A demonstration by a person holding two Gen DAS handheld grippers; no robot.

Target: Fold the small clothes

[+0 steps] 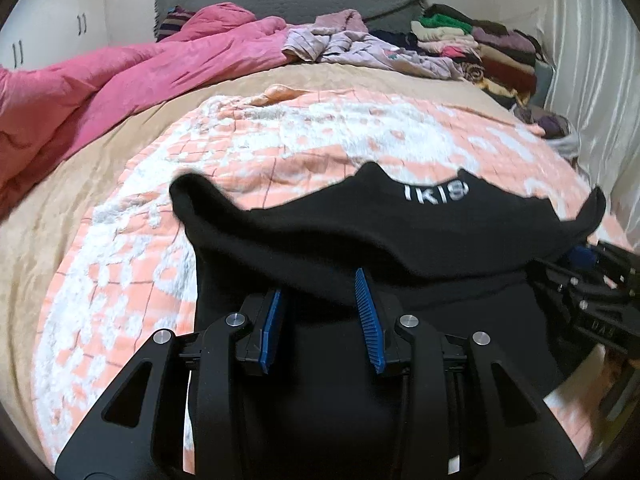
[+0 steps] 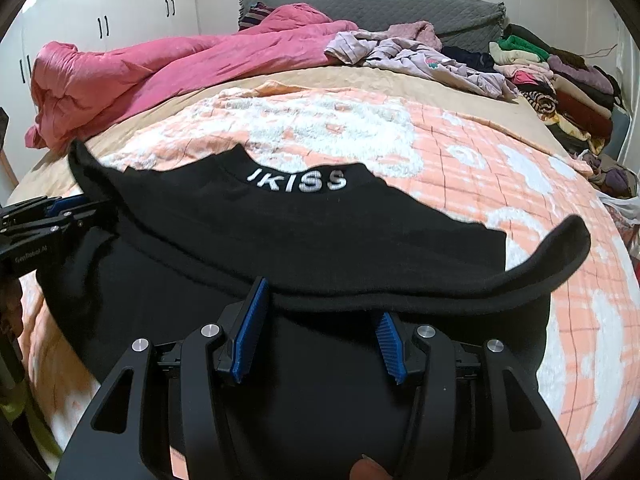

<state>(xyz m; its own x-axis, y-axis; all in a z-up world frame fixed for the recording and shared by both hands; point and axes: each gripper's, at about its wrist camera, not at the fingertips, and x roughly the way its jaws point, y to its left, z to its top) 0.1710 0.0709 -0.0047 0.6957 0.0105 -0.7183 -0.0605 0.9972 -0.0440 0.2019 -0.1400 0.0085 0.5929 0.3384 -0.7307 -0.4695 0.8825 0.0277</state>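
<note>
Left wrist view: one black garment (image 1: 360,236) with white embroidered lettering at its neckline lies on the near part of the bed, over a peach-and-white fleece blanket (image 1: 248,160) that covers a beige sheet (image 1: 72,184). Its folded upper layer drapes across the blue pads of the left gripper (image 1: 320,286), whose jaws stand partly apart; the cloth hides the fingertips, so I cannot tell whether they pinch the fabric. The right gripper (image 1: 588,264) shows at that view's right edge, at the garment's far side hem. Right wrist view: the same garment (image 2: 304,224) spreads wide, the lettering reading IKISS, one sleeve (image 2: 560,248) curling up toward the bed's right side. The right gripper (image 2: 320,304) has its two blue pads set well apart with the folded hem lying over their tips; whether it grips is likewise unclear. The left gripper (image 2: 60,208) sits at the garment's left corner. A fingertip (image 2: 368,470) shows at the bottom edge. Toward the head of the bed lie one pink duvet (image 2: 160,64), one grey headboard cover (image 2: 380,8), a loose heap of lilac clothes (image 2: 420,56) and one stack of folded clothes (image 2: 560,80) along the right edge. White wardrobe doors (image 2: 100,8) stand behind.
</note>
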